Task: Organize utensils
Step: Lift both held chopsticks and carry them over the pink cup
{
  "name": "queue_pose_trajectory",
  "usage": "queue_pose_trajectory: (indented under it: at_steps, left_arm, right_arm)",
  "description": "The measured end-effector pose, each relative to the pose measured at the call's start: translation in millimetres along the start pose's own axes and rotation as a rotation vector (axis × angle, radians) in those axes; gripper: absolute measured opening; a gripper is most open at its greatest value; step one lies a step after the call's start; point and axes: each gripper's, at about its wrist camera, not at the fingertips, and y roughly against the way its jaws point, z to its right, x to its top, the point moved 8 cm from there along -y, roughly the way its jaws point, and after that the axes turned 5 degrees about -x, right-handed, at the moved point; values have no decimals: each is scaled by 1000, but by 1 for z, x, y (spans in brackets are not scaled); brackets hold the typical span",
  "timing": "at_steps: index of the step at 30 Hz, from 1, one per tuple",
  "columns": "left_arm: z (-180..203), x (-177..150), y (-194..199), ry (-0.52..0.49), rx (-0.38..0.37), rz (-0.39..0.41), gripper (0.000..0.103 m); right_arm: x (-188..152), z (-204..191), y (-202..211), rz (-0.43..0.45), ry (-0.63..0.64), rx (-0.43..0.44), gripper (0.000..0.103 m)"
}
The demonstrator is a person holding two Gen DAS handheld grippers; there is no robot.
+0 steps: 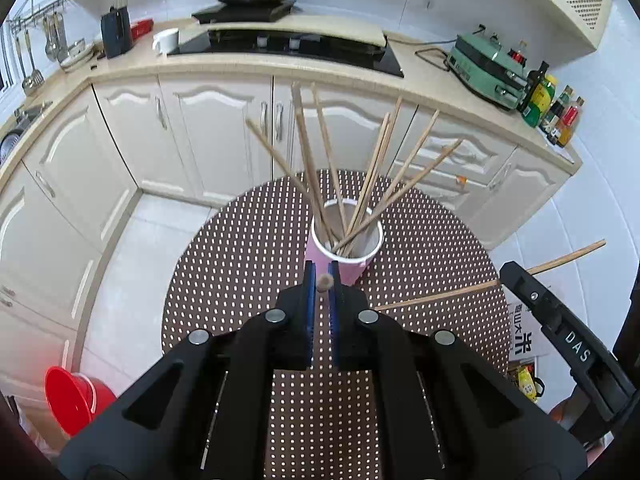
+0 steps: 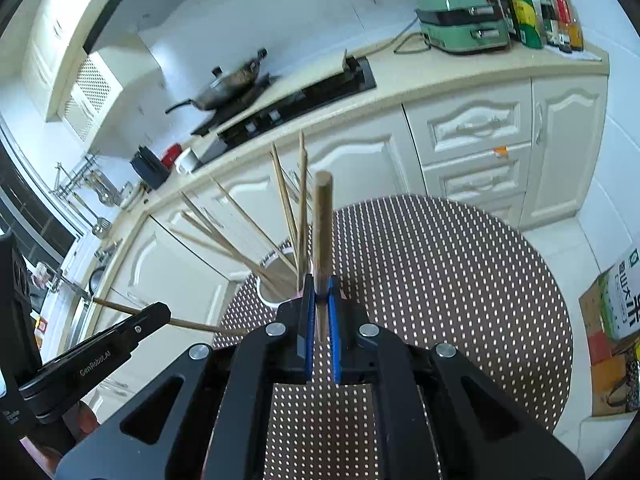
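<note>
Most chopsticks [image 1: 360, 196] already stand in the pink cup [image 1: 346, 248] on the dotted tabletop [image 1: 224, 264], while the left tool [image 1: 322, 274] and right tool [image 2: 319, 292] each grip one more, still to go in.

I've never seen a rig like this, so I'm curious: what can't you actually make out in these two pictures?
- Left gripper: its chopstick shows end-on only; its length is hidden.
- Pink cup, right wrist view: mostly hidden behind the right gripper and its chopstick.
- Chopstick tips inside the cup: hidden by its wall.
- Bottles: labels too small to read.
- Wok: blurred.
</note>
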Motion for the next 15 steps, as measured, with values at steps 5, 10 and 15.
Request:
queue_pose_trajectory:
  at_steps: [5,10,15]
  left_arm:
    - [13,16,23,-74,-13,65,6]
    - [25,30,43,-136,-2,135,6]
    - [35,40,55,-159,-17,166,6]
  right_arm:
    - [18,-6,13,55,11,23,5]
    - [35,-9,23,109,-6,44,5]
    - [47,-14,28,147,-6,57,5]
